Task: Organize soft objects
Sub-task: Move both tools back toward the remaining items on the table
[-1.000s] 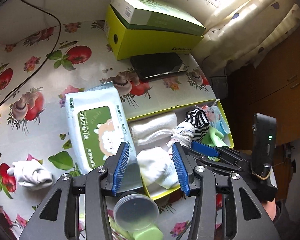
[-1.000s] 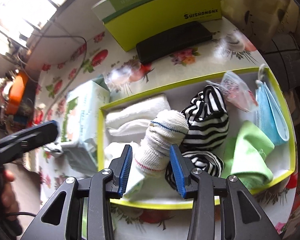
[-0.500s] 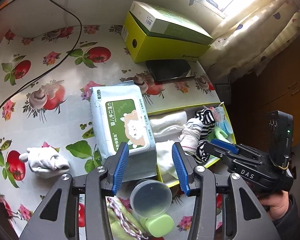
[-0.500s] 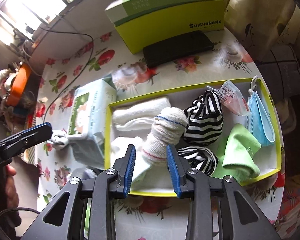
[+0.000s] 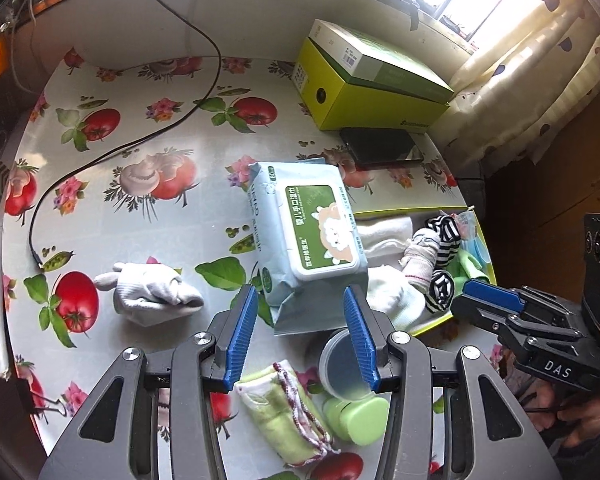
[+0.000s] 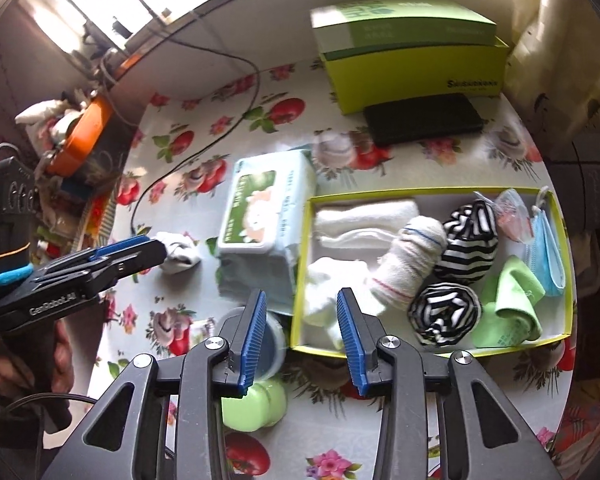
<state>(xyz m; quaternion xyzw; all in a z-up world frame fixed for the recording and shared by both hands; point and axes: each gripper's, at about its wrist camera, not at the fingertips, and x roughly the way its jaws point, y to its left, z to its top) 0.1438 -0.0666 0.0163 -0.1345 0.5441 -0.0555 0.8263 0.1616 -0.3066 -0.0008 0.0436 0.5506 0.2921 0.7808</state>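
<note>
Reaching for the grey-white sock (image 5: 156, 294) lying loose on the tablecloth, well to the left of the yellow tray (image 6: 428, 350), looks like the step in hand — the left gripper (image 5: 300, 334), jaws spread and empty, should drop squarely over its bulk and pinch mid-roll. The right gripper (image 6: 300, 328) is empty; its jaws have just been opening, and the rolled white sock (image 6: 414, 256) they bracketed a second ago now lies released inside the tray, with the gripper pulled back.
</note>
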